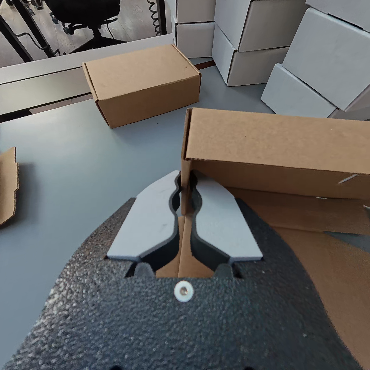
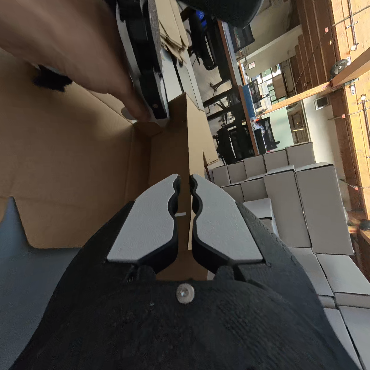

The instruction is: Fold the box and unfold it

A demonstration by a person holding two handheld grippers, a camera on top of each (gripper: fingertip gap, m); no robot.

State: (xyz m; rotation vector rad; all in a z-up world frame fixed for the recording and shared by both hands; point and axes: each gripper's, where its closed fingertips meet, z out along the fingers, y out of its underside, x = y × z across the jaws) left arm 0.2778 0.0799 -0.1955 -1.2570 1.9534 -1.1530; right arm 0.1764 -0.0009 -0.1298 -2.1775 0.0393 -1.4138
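Observation:
A brown cardboard box [image 1: 280, 140] lies half folded on the grey table [image 1: 80, 170], with one long wall raised and its bottom panel flat. My left gripper [image 1: 185, 181] is shut on the box's upright end wall at the near left corner, with a pad on each side of it. It also shows in the right wrist view [image 2: 160, 118], held by a hand at the box's far corner. My right gripper [image 2: 184, 181] straddles the top edge of another raised wall [image 2: 170, 156]. Its jaws stand slightly apart and the left pad is off the cardboard.
A finished brown box [image 1: 140, 84] stands farther back on the table. Stacks of white boxes [image 1: 260, 50] fill the back right and also show in the right wrist view [image 2: 280, 190]. A flat brown cardboard sheet [image 1: 8, 186] lies at the left edge.

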